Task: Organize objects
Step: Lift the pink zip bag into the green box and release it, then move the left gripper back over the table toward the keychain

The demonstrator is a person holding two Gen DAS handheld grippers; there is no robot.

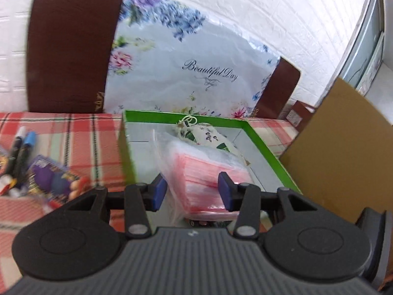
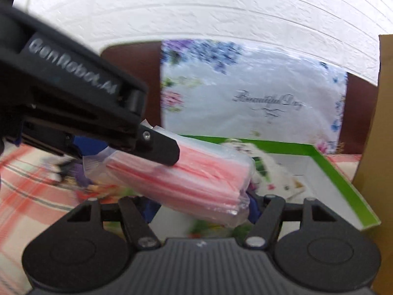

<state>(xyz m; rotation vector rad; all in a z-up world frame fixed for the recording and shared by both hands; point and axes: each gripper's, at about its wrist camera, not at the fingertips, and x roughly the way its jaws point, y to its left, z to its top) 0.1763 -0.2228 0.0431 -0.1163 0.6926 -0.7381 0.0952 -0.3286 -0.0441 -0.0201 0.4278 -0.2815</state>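
Left claw [image 1: 192,191] grips a clear packet of pink-striped bags [image 1: 208,177], blue pads pressed on both sides, above the green-rimmed tray [image 1: 265,145]. Right claw [image 2: 201,206] straddles the same packet's end; whether it pinches, I cannot tell. Markers [image 1: 19,152] lie at 9 o'clock on the plaid counter [image 1: 73,135].

"Beautiful Day" on the floral bag [image 1: 196,73]; "GenRobot.AI" on the left hand-held gripper [image 2: 162,147].
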